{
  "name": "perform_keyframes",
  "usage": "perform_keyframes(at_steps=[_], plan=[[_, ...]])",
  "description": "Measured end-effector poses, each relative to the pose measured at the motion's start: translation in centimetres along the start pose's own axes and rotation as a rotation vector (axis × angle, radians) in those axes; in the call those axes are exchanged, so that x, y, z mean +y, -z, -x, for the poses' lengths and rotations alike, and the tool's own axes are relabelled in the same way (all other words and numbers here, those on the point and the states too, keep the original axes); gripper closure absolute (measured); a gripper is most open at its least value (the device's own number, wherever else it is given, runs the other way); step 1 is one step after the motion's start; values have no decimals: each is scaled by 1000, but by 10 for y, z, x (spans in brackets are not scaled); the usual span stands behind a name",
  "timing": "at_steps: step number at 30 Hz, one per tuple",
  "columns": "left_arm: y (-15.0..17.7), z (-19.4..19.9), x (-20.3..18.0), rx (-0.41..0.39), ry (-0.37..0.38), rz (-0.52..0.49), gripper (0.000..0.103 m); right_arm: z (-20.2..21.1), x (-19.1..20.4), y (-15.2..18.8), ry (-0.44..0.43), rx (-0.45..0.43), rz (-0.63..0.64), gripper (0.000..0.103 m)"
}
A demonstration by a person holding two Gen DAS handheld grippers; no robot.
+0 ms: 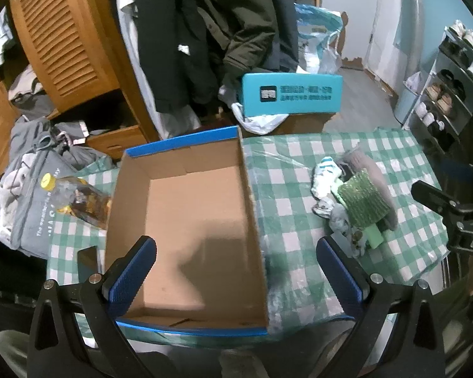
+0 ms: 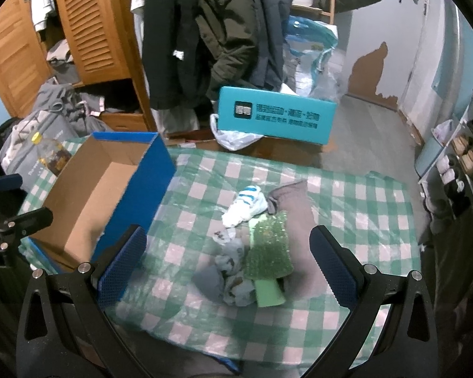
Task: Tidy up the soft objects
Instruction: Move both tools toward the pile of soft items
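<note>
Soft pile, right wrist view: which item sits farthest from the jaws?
The grey sock, at the pile's far edge beside the white-and-blue striped sock; the green scrubber and crumpled grey cloths lie nearer.

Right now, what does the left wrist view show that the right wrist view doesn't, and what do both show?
Only the left wrist view shows the whole bare floor of the cardboard box and the left claw, open above it. Only the right wrist view shows the box's blue outer wall, the grey-blue cloth at the near end of the pile, and the right claw, open over the pile. Both show the box, the green scrubber, the white striped sock, the bottle and the checked tablecloth.
</note>
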State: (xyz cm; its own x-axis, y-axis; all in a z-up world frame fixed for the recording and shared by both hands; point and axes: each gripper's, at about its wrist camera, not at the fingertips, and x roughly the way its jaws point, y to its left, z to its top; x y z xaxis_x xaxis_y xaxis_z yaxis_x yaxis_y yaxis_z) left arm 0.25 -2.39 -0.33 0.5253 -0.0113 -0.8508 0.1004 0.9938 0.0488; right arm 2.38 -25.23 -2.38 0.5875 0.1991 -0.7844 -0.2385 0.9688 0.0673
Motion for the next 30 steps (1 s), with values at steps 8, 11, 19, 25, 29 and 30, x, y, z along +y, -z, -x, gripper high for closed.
perform_keyframes(at_steps=[8,11,19,25,29,30], plan=[[-5,-11,-26,19,24,-38,1,-7,-23,4,46,24,-9,1],[-7,-19,-37,44,33,-58,1,-11,-31,7,65,39,-8,1],[-12,-33,-63,85,55,-101,1,-18,-56,12,76,78,-32,1],[-13,-52,-78,130,80,-112,1,-26,-69,15,71,99,-58,1],[-12,-67,-87,163,67,-132,1,-35,-77,17,69,116,-67,1],[-11,-69,-89,168,65,-138,1,-37,-79,17,71,120,-67,1]])
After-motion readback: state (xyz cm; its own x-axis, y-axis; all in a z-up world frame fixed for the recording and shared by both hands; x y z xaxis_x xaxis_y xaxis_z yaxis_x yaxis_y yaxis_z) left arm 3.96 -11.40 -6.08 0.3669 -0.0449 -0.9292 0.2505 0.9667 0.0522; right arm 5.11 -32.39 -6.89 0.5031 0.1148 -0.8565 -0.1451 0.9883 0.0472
